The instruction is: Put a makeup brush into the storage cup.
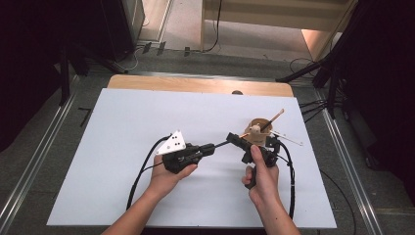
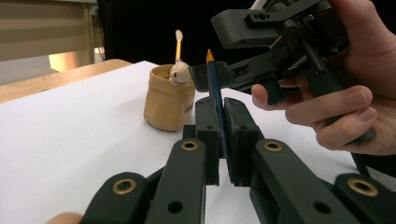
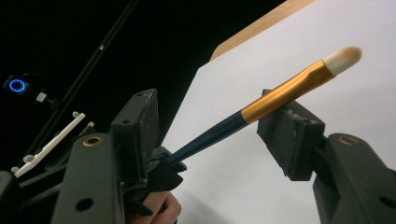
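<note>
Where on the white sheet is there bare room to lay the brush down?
Bare: the white sheet left of the left hand-held gripper, and its near strip between the forearms. Crowded: the right side, around the tan holder, the brush and the right hand-held gripper.

Overhead view; two close jaw-mounted views

White table (image 1: 147, 127), tan brush pot (image 1: 258, 131) on it

Bright white table, dark surroundings; near claws blurred.
</note>
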Tool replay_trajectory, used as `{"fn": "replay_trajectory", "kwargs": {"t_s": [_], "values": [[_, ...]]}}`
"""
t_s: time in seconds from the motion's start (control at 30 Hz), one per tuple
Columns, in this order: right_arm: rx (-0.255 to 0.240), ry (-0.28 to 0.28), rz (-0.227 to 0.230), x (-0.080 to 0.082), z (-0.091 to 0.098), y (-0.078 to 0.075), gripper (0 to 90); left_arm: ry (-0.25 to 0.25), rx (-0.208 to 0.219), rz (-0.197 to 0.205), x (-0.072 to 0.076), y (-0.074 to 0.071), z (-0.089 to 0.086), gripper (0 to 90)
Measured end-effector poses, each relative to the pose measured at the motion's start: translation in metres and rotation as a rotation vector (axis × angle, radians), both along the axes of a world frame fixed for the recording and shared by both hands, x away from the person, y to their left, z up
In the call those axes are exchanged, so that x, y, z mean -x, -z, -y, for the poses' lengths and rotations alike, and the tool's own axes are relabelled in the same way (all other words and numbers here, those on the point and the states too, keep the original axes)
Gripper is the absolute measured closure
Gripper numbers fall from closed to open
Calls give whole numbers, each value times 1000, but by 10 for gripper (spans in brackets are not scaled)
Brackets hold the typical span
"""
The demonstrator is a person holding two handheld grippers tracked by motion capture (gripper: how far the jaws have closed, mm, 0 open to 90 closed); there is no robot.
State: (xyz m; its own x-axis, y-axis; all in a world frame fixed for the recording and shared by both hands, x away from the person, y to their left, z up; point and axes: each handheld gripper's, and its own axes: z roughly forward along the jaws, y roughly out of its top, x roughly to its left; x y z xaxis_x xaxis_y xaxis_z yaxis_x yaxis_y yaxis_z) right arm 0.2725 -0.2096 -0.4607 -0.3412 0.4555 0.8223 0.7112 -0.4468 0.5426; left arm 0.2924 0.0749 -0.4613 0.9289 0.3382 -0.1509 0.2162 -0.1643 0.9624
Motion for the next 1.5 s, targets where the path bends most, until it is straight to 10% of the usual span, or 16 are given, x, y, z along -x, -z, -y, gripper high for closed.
{"fn": "replay_trajectory", "kwargs": {"t_s": [1.17,1.3,1.5], "values": [[-94,12,-41,-2,5,13,607,26,8,-21,0,4,2,851],[-140,-5,-14,-2,6,14,842,46,-9,-18,1,5,4,513],[-99,-1,37,1,8,12,847,32,-10,-35,0,4,3,387]]}}
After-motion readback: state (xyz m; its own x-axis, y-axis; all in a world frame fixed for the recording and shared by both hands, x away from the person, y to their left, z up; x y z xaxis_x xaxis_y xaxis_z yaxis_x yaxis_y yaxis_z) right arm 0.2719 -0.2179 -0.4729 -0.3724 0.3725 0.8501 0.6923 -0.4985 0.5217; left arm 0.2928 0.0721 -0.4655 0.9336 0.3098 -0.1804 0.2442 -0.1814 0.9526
